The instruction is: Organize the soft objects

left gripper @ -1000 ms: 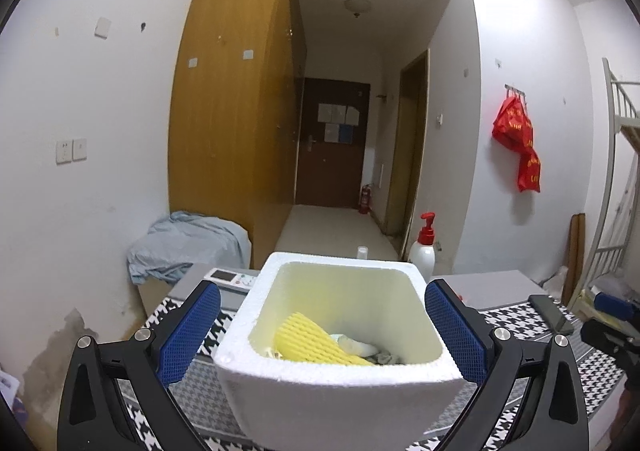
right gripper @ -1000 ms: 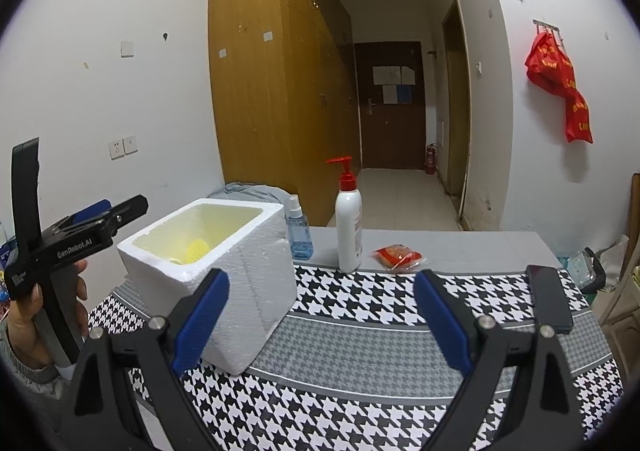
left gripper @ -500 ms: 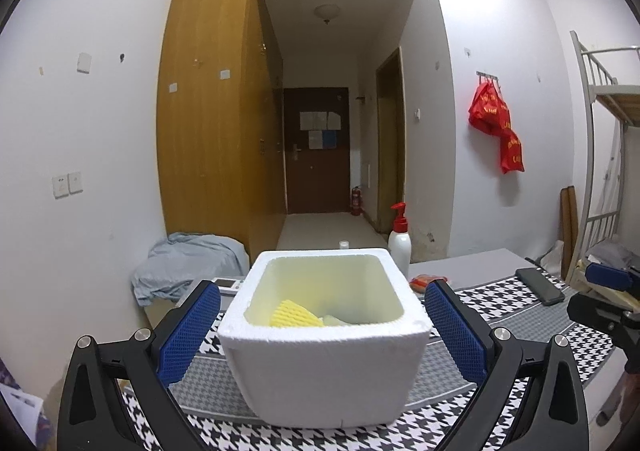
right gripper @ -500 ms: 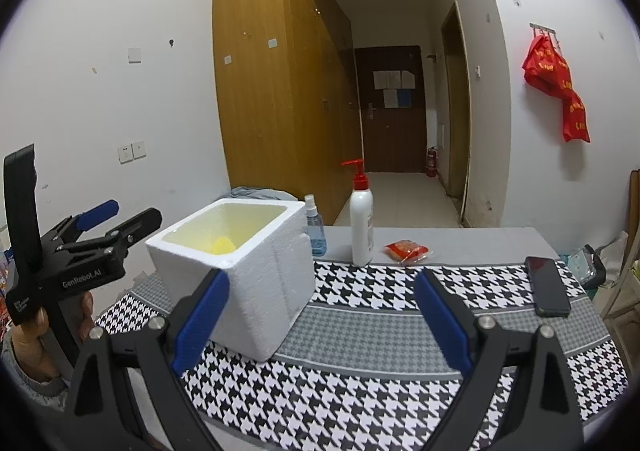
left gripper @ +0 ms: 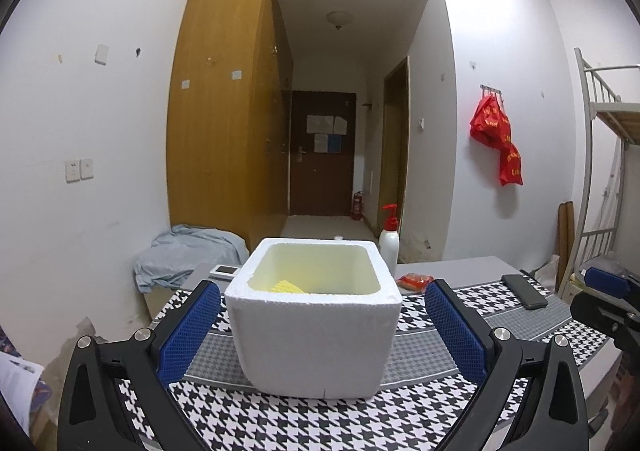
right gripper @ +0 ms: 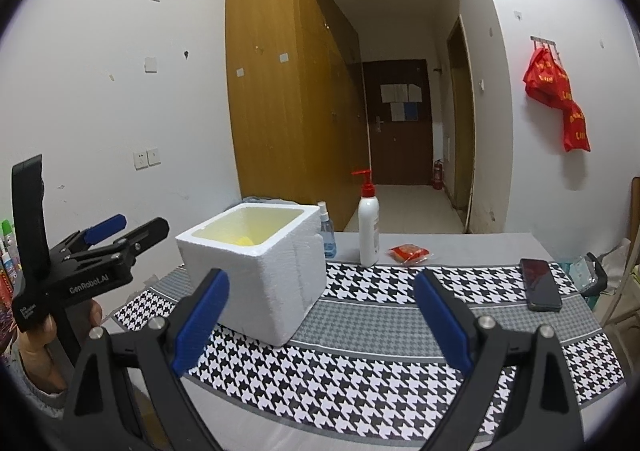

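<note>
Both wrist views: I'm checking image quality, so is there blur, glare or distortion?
Left wrist view: sharp, strong fisheye bending of walls, dark corners, foam box evenly lit. Right wrist view: also sharp and bowed; no glare on the phone; soft shadows only.

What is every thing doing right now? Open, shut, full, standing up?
Foam box: no lid, upright.
Yellow foam net: inside the box.
Left gripper: open, empty.
Right gripper: open, empty.
Pump bottle: upright.
Spray bottle: upright.
Phone: lying flat, screen dark.

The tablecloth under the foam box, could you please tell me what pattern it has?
The tablecloth is black-and-white houndstooth with grey bands; it shows best in the right wrist view.
</note>
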### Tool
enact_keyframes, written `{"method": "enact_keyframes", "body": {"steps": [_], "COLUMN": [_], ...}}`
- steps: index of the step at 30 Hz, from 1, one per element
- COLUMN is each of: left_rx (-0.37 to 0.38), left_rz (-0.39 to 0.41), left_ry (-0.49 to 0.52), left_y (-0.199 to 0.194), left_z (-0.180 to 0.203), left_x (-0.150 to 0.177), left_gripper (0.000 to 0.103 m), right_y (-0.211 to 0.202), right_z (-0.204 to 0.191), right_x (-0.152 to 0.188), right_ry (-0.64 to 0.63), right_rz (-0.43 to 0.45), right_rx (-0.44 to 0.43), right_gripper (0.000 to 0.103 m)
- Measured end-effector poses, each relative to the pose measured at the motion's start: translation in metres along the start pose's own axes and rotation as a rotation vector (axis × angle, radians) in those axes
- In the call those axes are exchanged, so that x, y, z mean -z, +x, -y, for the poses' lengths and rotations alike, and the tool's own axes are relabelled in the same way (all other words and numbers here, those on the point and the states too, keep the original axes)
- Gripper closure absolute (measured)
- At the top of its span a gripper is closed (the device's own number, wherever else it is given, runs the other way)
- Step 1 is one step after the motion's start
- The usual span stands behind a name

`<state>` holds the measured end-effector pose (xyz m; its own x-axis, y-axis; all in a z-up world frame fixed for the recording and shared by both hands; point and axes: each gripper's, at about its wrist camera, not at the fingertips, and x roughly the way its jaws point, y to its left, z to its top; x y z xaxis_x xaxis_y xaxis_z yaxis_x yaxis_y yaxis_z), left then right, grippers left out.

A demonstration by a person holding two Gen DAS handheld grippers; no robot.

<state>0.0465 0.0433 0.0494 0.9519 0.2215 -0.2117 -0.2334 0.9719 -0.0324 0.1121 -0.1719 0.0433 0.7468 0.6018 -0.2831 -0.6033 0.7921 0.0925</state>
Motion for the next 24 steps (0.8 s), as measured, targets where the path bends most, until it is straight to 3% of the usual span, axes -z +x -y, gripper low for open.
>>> {"method": "enact_keyframes", "body": {"steps": [12,24], "left_rx": [0.028,-0.013], "left_rz": [0.041,0.064], "left_ry": [0.002,0.005], "left_y": [-0.031,-0.053], "left_z": [0.001,0.005], "left_x": [0.01,0.03], "left_gripper": [0.001,0.001], "right_y": [-0.019,-0.035], "right_z": [-0.007,-0.011], "right_x": [0.008,0.024], "right_ry": [-0.012,-0.006], "right_rz": [0.027,0.031], "right_rx": [-0.019,-0.025], "right_gripper": [0.007,0.007]}}
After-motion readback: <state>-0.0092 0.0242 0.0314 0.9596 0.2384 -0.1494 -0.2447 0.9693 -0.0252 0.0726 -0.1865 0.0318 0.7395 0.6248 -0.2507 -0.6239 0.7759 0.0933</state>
